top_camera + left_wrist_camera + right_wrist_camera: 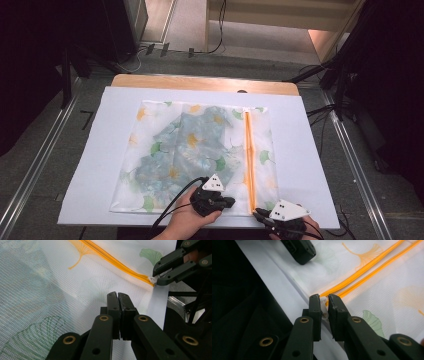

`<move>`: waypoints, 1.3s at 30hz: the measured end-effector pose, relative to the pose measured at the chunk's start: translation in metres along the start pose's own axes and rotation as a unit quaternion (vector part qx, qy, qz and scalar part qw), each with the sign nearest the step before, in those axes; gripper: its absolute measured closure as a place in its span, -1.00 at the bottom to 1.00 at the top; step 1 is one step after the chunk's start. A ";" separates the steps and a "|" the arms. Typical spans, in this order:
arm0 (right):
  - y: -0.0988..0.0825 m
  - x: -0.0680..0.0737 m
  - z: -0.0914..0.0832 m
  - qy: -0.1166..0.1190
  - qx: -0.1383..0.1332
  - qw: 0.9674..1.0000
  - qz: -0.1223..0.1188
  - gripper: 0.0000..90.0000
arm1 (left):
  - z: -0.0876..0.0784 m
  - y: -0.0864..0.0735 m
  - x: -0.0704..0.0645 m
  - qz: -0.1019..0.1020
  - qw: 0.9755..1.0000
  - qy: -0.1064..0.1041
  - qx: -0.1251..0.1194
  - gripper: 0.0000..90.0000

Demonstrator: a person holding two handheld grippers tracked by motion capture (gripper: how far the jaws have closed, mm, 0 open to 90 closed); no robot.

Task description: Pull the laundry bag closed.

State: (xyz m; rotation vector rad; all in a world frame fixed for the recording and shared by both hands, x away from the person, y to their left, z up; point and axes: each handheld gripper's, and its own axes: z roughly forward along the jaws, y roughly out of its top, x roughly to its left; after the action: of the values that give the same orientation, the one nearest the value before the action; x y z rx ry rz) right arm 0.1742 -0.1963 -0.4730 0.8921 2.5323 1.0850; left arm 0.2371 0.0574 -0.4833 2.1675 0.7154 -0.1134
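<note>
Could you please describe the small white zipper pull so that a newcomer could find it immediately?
On the white table cover lies a translucent mesh laundry bag printed with ginkgo leaves. Follow its orange zipper to the near end. There the small white zipper pull sits clamped by the right gripper, the only white tab at the orange line's tip.

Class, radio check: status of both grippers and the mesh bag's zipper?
Left gripper shut, pressing mesh laundry bag. Right gripper shut on white zipper pull at orange zipper. Nothing obstructing.
</note>
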 end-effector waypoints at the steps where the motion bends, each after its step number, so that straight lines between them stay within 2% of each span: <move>1: 0.000 -0.001 -0.001 -0.001 -0.004 1.000 0.003 0.83 | 0.000 0.000 0.000 0.000 1.000 0.000 0.001 0.98; 4: 0.001 -0.002 -0.003 0.002 -0.018 1.000 0.008 0.86 | 0.000 0.000 0.000 0.000 1.000 -0.001 0.001 0.98; 5: 0.002 -0.003 -0.004 0.006 -0.021 1.000 0.014 0.92 | 0.000 0.000 0.000 0.000 1.000 -0.001 0.001 0.98; 7: 0.002 -0.004 -0.005 0.000 -0.026 0.999 0.022 0.94 | 0.000 0.000 0.000 0.000 1.000 -0.001 0.001 0.98; 9: 0.002 -0.007 -0.006 0.012 -0.033 0.999 0.035 0.99 | 0.000 0.000 0.001 0.001 1.000 -0.001 0.002 0.98; 15: 0.004 -0.006 -0.002 0.018 -0.029 0.999 0.035 1.00 | 0.000 0.000 0.000 0.000 1.000 -0.001 0.001 0.98; 20: 0.006 -0.006 0.004 0.018 -0.024 0.999 0.041 0.98 | 0.000 0.000 -0.003 0.008 1.000 0.006 0.001 0.96; 23: 0.007 -0.006 0.007 0.019 -0.022 0.999 0.042 0.99 | 0.001 0.001 -0.005 0.006 1.000 -0.006 0.007 1.00; 27: 0.010 -0.006 0.009 0.014 -0.019 0.999 0.046 1.00 | 0.006 0.003 -0.014 0.008 1.000 -0.018 0.008 1.00; 29: 0.011 -0.006 0.010 0.018 -0.021 0.998 0.049 1.00 | 0.008 0.004 -0.017 0.012 1.000 -0.018 0.012 1.00; 30: 0.012 -0.008 0.010 0.025 -0.017 0.997 0.064 1.00 | 0.013 0.005 -0.023 0.019 1.000 -0.016 0.012 1.00; 33: 0.013 -0.010 0.011 0.027 -0.009 0.997 0.077 1.00 | 0.019 0.006 -0.029 0.024 1.000 -0.005 0.010 1.00; 37: 0.014 -0.010 0.009 0.028 -0.006 0.995 0.099 1.00 | 0.021 0.006 -0.031 0.030 0.999 -0.002 0.012 1.00; 39: 0.016 -0.010 0.008 0.024 -0.007 0.995 0.100 1.00 | 0.021 0.007 -0.028 0.015 1.000 -0.014 0.012 1.00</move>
State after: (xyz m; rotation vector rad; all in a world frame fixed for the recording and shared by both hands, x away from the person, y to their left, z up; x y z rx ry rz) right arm 0.1929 -0.1895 -0.4676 1.1503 2.5112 1.1939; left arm 0.2207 0.0255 -0.4838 2.1952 0.6674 -0.1370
